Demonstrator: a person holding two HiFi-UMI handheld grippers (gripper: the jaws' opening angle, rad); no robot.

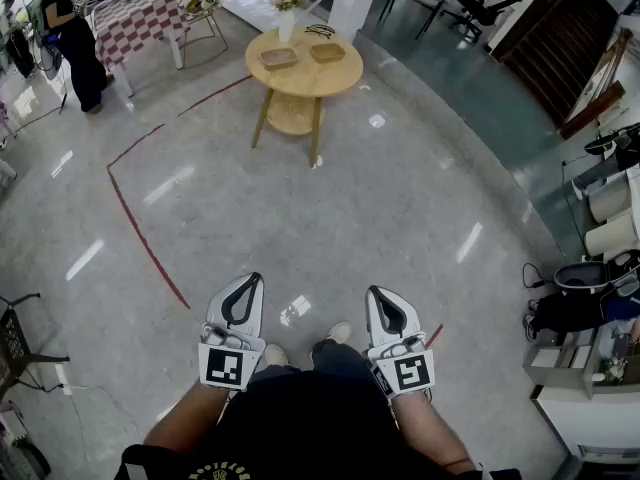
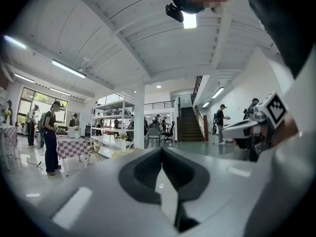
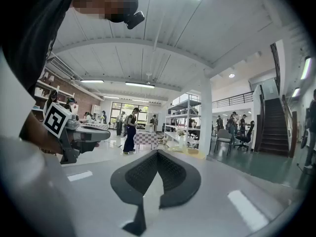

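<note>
1. The left gripper (image 2: 161, 151) is held low in front of the person's waist and points forward over the floor. In the left gripper view its 2 jaws are together, tips touching, and the dark pads curve round a small gap with nothing in it.
2. The right gripper (image 3: 158, 153) sits level with it on the other side. In the right gripper view its jaws are also together at the tips, and nothing stands between them.
3. In the head view the 2 grippers lie side by side but apart, each with its marker cube towards the person's body.
4. Between and below the grippers, 2 pale shoes (image 1: 340, 332) stand on the grey polished floor (image 1: 420, 208). These are the nearest things to the jaws, and neither gripper touches them.
5. A round wooden table (image 1: 303, 80) stands well ahead of both grippers, up the middle of the head view.
6. On the table are 2 shallow wooden trays (image 1: 278, 58) and a vase of flowers (image 1: 287, 13) near its far edge.
7. A red line (image 1: 140, 233) runs across the floor to the left of the left gripper.
8. Far off at the upper left, a person in dark clothes (image 1: 72, 38) stands beside a checked table (image 1: 140, 23).
</note>
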